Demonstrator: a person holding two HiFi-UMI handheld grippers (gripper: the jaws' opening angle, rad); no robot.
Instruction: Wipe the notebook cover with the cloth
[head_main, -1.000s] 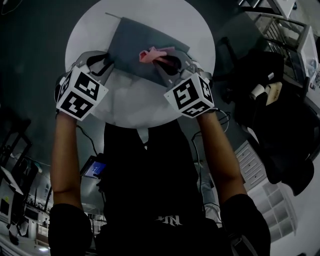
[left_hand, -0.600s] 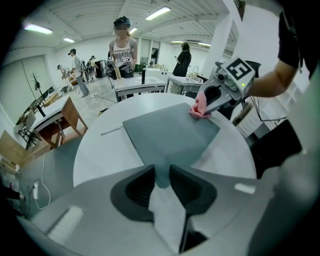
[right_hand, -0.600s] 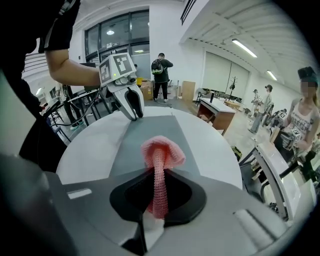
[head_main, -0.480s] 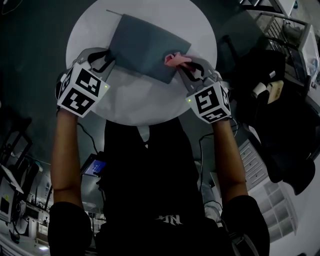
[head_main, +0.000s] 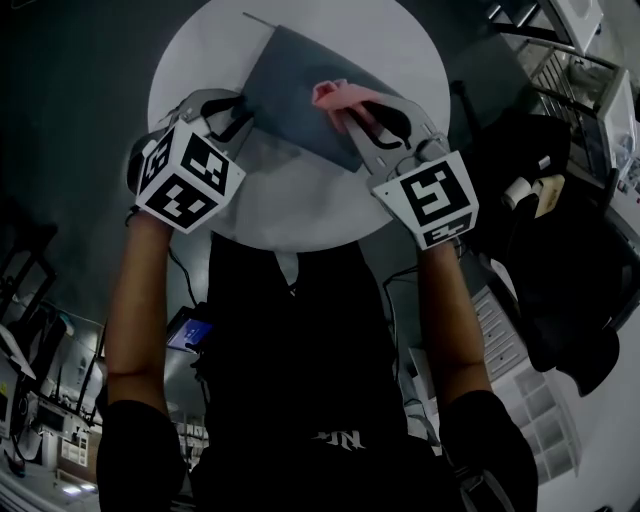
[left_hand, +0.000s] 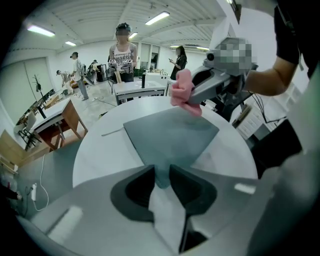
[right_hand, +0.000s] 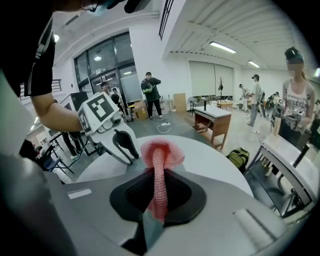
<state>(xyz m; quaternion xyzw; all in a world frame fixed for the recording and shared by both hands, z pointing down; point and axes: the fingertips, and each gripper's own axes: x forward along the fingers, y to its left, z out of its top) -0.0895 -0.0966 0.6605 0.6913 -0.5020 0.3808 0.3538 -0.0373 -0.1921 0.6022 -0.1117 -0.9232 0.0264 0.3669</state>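
Below, my left claw (left_hand: 161, 176) pinches the near corner of the notebook (left_hand: 172, 132) on the round table (left_hand: 97, 150); my right claw (right_hand: 159, 186) clamps the pink cloth (right_hand: 161, 150) over its far edge.

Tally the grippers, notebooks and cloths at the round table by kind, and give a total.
grippers: 2, the left gripper and the right gripper
notebook: 1
cloth: 1
Total: 4

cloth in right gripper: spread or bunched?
Bunched: pink cloth squeezed into a narrow ridge between the right gripper's jaws, flaring past them.
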